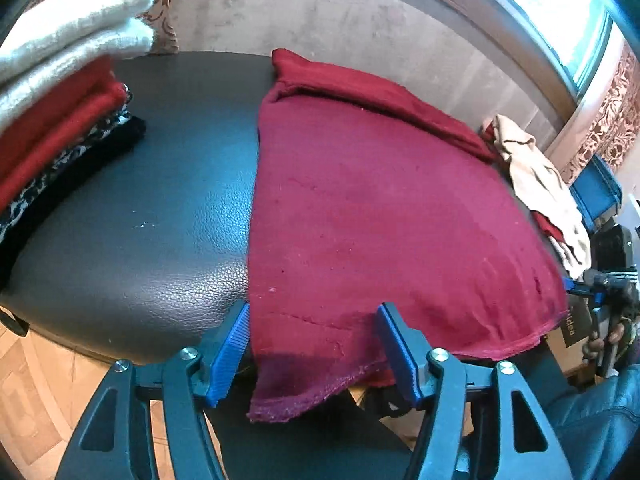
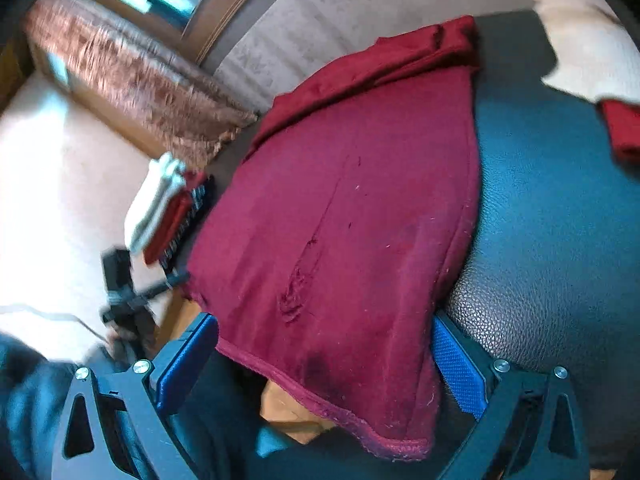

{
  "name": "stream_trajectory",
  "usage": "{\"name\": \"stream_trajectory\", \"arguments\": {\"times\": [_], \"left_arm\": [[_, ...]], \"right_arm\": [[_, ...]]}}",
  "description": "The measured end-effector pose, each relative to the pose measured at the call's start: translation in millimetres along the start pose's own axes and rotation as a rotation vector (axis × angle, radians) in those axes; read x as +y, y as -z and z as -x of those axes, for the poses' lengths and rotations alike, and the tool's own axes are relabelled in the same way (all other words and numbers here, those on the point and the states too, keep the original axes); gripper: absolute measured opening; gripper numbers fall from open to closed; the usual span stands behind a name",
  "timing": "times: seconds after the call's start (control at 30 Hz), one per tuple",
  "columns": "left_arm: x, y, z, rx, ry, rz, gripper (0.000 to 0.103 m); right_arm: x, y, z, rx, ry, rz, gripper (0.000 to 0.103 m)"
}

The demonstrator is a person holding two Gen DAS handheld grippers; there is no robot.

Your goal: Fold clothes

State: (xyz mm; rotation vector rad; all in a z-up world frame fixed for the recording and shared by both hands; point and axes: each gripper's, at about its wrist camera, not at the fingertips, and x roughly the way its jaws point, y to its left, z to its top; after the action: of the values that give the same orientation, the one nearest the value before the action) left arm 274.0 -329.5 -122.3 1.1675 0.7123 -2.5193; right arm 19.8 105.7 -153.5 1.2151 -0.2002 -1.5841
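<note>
Both grippers, L (image 1: 312, 346) & R (image 2: 326, 364): fingers spread, straddling maroon garment (image 1: 380, 220) hem; no legible text.

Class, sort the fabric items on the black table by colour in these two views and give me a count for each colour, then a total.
Maroon: 1, the spread garment
White: 1, top of the folded stack
Red: 1, folded red piece in that stack
Black-and-white patterned: 1, patterned piece beneath it
Beige: 1, crumpled beige garment
Total: 5
</note>
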Motion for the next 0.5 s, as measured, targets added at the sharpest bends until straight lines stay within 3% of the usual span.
{"name": "stream_trajectory", "arguments": {"times": [0.07, 0.2, 0.27, 0.37, 0.47, 0.5], "left_arm": [[7.8, 0.7, 1.5, 0.021, 0.066, 0.077, 0.050], [1.4, 4.0, -4.5, 0.102, 0.054, 0.076, 0.022], [-4.3, 4.5, -11.5, 0.152, 0.080, 0.083, 0.017], [-10.9, 2.8, -20.9, 0.174, 0.055, 0.053, 0.016], [-5.7, 1.8, -17.3, 0.176, 0.083, 0.071, 0.011], [-3.9, 1.8, -16.3, 0.175, 0.091, 0.076, 0.010]], "right_arm": [[1.1, -1.0, -0.2, 0.009, 0.005, 0.000, 0.103], [7.9, -3.0, -4.2, 0.056, 0.042, 0.013, 0.103], [10.4, -4.0, -4.3, 0.084, 0.069, 0.023, 0.097], [3.8, -1.5, 0.5, 0.092, 0.109, 0.002, 0.076], [-4.2, 1.5, 6.1, 0.096, 0.148, -0.025, 0.031], [-6.9, 2.5, 7.9, 0.097, 0.161, -0.034, 0.009]]}}
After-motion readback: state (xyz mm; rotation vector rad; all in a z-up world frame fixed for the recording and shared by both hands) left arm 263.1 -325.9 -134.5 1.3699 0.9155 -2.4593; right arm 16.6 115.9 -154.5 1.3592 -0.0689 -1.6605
